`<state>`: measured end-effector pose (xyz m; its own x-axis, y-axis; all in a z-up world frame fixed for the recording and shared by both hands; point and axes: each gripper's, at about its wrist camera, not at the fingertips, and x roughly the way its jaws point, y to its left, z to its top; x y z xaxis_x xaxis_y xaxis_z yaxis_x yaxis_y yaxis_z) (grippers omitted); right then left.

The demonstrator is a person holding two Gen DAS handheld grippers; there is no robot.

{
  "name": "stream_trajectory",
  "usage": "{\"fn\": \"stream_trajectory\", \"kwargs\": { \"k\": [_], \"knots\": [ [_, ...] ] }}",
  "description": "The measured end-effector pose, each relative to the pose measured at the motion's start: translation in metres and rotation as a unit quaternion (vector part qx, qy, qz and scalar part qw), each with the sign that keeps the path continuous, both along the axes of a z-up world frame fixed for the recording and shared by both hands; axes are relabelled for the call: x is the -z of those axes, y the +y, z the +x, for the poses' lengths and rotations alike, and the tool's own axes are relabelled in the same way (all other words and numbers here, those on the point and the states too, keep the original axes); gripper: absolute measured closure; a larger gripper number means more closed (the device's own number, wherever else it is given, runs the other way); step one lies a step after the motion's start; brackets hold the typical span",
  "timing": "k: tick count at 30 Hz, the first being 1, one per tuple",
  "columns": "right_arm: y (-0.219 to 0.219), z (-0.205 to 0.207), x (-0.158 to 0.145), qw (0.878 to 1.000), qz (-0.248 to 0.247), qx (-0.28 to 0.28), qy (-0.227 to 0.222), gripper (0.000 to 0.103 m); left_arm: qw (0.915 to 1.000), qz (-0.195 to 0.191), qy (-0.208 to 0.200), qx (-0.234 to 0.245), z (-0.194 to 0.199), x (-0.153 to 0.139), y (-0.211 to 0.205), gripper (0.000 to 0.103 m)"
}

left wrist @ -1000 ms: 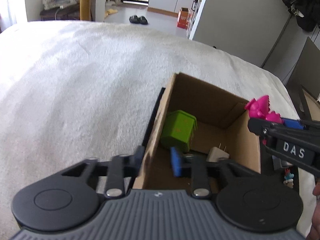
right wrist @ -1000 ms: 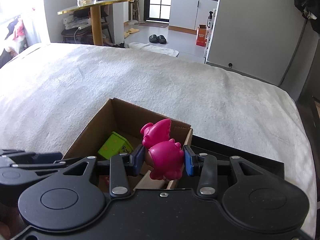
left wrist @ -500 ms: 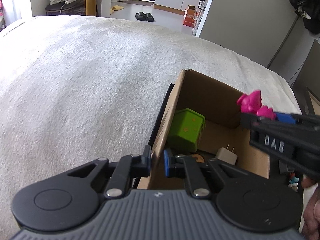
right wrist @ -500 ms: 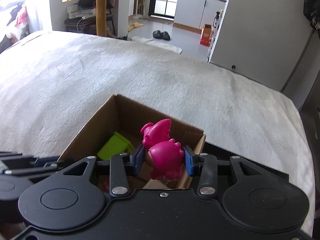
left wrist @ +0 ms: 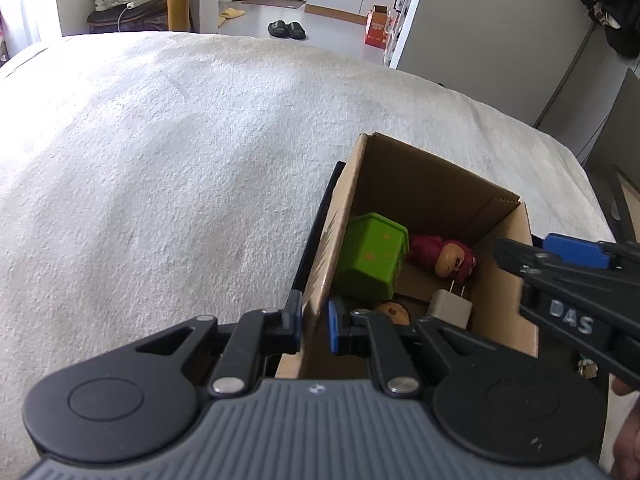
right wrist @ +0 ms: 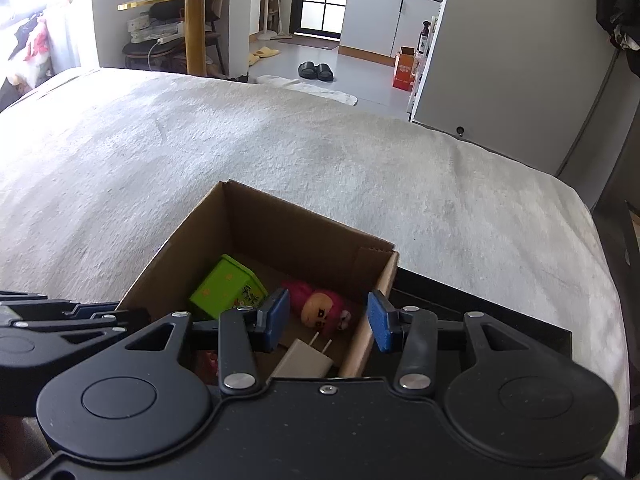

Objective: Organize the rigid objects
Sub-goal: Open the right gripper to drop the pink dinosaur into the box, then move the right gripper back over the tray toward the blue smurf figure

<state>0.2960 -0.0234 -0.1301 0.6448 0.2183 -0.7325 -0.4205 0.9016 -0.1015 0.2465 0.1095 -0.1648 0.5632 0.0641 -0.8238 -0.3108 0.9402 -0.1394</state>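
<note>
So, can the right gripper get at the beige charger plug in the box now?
Probably yes. The right gripper hangs over the open cardboard box with nothing between its opening jaws, and the charger plug lies just below, uncovered. The box wall stands close, and so does the pink doll.

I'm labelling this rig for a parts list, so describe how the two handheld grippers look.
Both are alike: the left gripper and right gripper have black linkage arms with silver pivot pins, round black discs and blue finger pads. The left's body is ribbed grey; the right's is black, with white letters "DAS" on its side.
</note>
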Motion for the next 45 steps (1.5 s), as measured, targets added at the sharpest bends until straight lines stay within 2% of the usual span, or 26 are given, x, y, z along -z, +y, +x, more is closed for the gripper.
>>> {"fn": "stream_trajectory", "kwargs": {
  "k": [10, 14, 18, 21, 23, 28, 38, 45],
  "knots": [
    [-0.037, -0.01, -0.009, 0.999, 0.023, 0.024, 0.002, 0.058, 0.9992, 0.034, 0.018, 0.009, 0.0, -0.007, -0.014, 0.09],
    [-0.054, -0.014, -0.01, 0.999, 0.039, 0.036, 0.001, 0.046, 0.9981, 0.055, 0.025, 0.014, -0.002, -0.009, -0.022, 0.087],
    [-0.073, -0.017, -0.01, 0.998, 0.05, 0.049, 0.001, 0.045, 0.9972, 0.065, 0.035, 0.01, -0.003, -0.013, -0.027, 0.084],
    [-0.09, -0.018, -0.008, 0.996, 0.059, 0.06, 0.003, 0.045, 0.9961, 0.081, 0.032, 0.012, -0.006, -0.021, -0.035, 0.071],
    [-0.1, -0.02, -0.007, 0.996, 0.066, 0.067, 0.003, 0.044, 0.9952, 0.094, 0.025, 0.012, -0.007, -0.027, -0.042, 0.055],
    [-0.128, -0.02, -0.002, 0.991, 0.094, 0.092, 0.009, 0.044, 0.9922, 0.122, 0.014, 0.02, -0.007, -0.037, -0.06, 0.042],
    [-0.174, -0.023, 0.009, 0.985, 0.131, 0.114, 0.009, 0.044, 0.9886, 0.145, 0.009, 0.041, -0.004, -0.045, -0.105, 0.038],
    [-0.197, -0.024, 0.029, 0.979, 0.162, 0.125, 0.009, 0.044, 0.9815, 0.178, 0.023, 0.066, 0.0, -0.04, -0.133, 0.037]
  ]
}}
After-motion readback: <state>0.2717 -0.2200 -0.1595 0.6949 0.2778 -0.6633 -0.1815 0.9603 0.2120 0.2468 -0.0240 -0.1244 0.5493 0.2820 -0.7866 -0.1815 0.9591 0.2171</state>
